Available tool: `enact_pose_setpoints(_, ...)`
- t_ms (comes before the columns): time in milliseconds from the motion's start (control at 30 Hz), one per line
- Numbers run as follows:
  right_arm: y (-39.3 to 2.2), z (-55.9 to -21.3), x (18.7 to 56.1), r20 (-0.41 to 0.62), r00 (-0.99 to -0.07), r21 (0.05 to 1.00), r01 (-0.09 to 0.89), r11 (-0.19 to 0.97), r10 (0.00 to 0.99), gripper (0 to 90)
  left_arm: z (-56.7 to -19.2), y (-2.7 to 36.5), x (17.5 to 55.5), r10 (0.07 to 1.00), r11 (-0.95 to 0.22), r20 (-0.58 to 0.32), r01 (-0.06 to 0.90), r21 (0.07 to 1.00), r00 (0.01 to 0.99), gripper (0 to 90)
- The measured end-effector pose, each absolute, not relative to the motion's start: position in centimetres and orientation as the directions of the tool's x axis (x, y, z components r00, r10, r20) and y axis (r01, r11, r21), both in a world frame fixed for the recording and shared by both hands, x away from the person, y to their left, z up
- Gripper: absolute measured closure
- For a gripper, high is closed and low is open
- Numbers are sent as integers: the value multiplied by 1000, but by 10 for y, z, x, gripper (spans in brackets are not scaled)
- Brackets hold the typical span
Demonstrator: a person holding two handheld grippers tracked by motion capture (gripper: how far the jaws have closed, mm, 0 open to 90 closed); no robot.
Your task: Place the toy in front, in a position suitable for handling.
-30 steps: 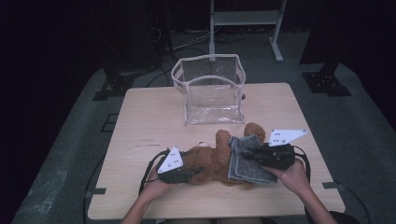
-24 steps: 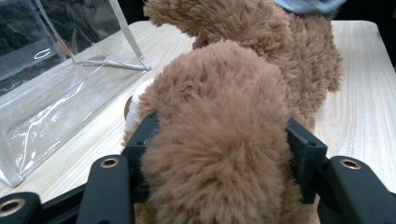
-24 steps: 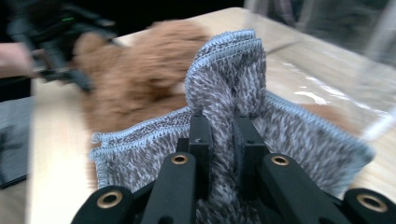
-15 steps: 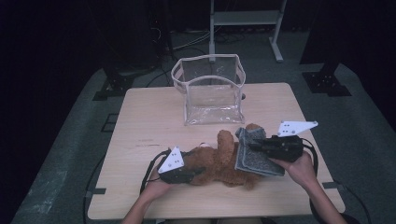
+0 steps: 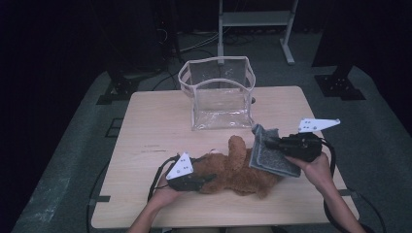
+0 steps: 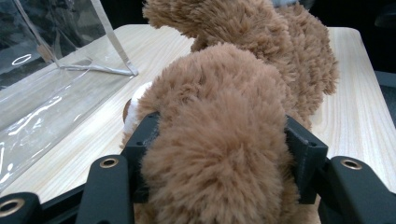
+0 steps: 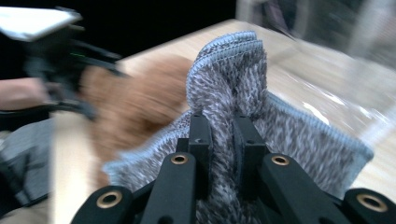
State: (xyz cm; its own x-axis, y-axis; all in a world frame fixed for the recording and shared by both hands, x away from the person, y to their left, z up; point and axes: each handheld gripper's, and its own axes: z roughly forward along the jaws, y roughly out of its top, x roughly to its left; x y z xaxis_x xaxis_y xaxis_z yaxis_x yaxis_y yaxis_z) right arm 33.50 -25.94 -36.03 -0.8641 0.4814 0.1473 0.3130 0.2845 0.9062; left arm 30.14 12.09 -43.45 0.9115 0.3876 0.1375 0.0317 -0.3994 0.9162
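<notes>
the clear bag (image 5: 217,94) stands empty at the table's (image 5: 155,121) far side. the brown teddy bear (image 5: 238,170) lies near the front, clamped by the left gripper (image 5: 194,180); the right gripper (image 5: 272,143) pinches a grey cloth (image 5: 269,158) lifted off it. packing seems unstarted.

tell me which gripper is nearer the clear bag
Right. The right gripper, shut on the grey cloth, sits just off the clear bag; the left gripper grips the teddy bear farther back.
</notes>
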Motion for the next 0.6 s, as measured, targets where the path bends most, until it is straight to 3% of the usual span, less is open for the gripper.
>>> enact_pose_setpoints(133, -225, -345, 323, 158, -918, 927, 265, 266, 363, 797, -433, 115, 301, 376, -417, 155, 17, 909, 914, 406)
enact_pose_setpoints(233, -212, -347, 324, 163, -925, 919, 269, 288, 344, 797, -433, 112, 299, 365, -425, 171, 1, 905, 915, 406)
enact_pose_setpoints(400, -207, -369, 333, 137, -905, 871, 303, 386, 403, 798, -434, 114, 298, 362, -425, 175, -5, 905, 916, 407)
enact_pose_setpoints(600, -235, -377, 334, 151, -871, 848, 357, 392, 467, 798, -433, 112, 299, 363, -418, 171, -4, 908, 916, 407)
